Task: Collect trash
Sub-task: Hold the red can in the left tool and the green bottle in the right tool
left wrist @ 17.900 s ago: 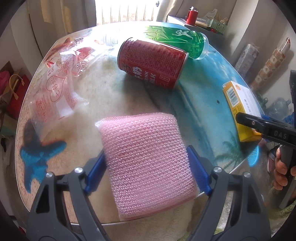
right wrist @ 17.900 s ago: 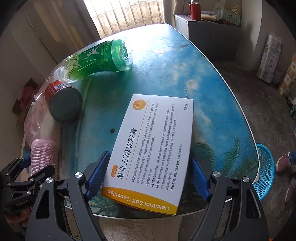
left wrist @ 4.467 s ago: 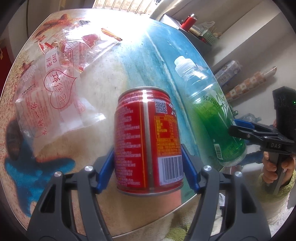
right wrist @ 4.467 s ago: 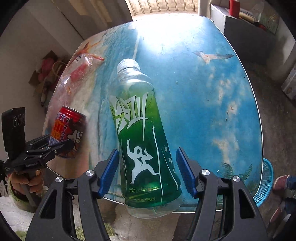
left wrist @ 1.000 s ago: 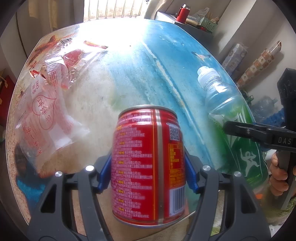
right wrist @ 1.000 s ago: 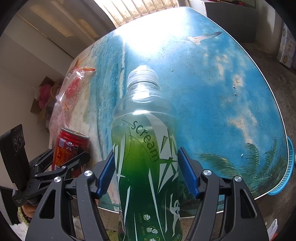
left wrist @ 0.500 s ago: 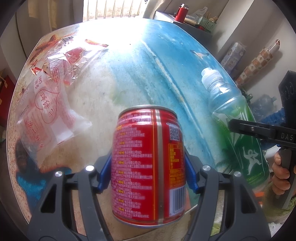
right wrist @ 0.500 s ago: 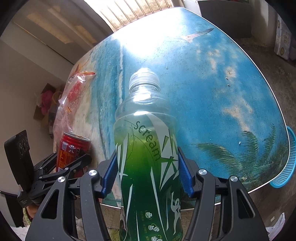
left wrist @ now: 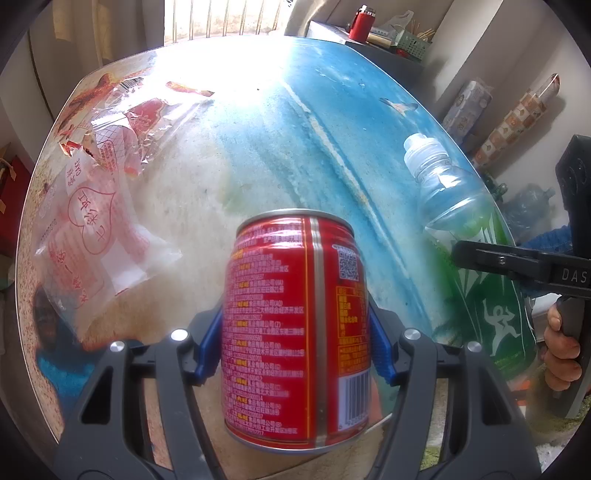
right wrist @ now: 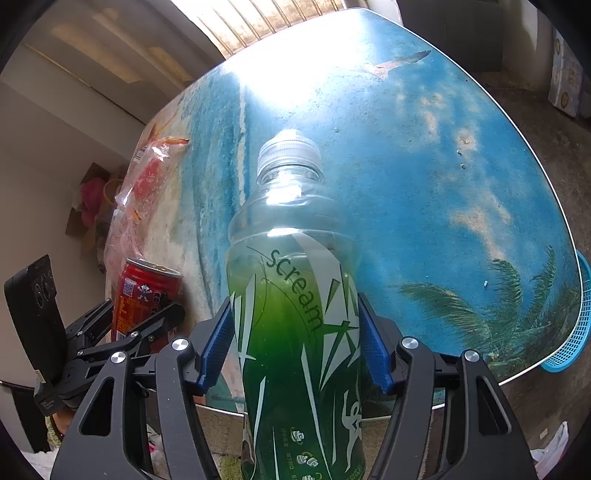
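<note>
My left gripper is shut on a red drink can, held upright above the near edge of the beach-print table. My right gripper is shut on a green "scream" plastic bottle with a clear cap, held upright at the table's near edge. The bottle also shows in the left wrist view, to the right of the can. The can shows in the right wrist view, to the left. Clear plastic snack bags with red print lie on the table's left side.
A blue plastic basket sits on the floor past the table's right edge. A side cabinet with a red flask stands behind the table. Cartons and a large water jug stand along the right wall.
Both grippers keep their hold. The can and the bottle have shifted only slightly; the bottle sits a bit farther right and nearer in the left wrist view.
</note>
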Motion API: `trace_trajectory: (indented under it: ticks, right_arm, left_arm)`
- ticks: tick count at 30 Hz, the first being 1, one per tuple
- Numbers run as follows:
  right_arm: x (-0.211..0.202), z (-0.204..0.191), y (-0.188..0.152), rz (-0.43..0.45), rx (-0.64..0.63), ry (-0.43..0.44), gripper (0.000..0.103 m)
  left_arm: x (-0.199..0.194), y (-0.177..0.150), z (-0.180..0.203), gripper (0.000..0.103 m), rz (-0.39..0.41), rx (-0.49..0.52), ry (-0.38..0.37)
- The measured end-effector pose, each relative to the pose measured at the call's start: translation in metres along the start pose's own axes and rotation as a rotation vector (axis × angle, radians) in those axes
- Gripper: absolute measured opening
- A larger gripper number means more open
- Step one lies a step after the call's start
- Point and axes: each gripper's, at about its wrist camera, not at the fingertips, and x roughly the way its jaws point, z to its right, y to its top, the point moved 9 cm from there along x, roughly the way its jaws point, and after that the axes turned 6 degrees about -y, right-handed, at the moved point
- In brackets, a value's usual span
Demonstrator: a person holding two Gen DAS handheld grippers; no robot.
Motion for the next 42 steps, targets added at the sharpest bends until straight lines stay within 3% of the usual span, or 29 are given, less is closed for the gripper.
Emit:
trace_trajectory:
  ticks: [27, 42]
  right_arm:
    - [0.009, 0.002, -0.001, -0.015, 0.01, 0.011, 0.062]
    - [-0.001, 0.013, -0.011, -0.013, 0.028, 0.021, 0.059]
  left_arm:
    - [0.005, 0.009, 0.002, 0.062, -0.001, 0.023, 0.024]
    - [0.007, 0.006, 0.004, 0.061, 0.013, 0.062, 0.088]
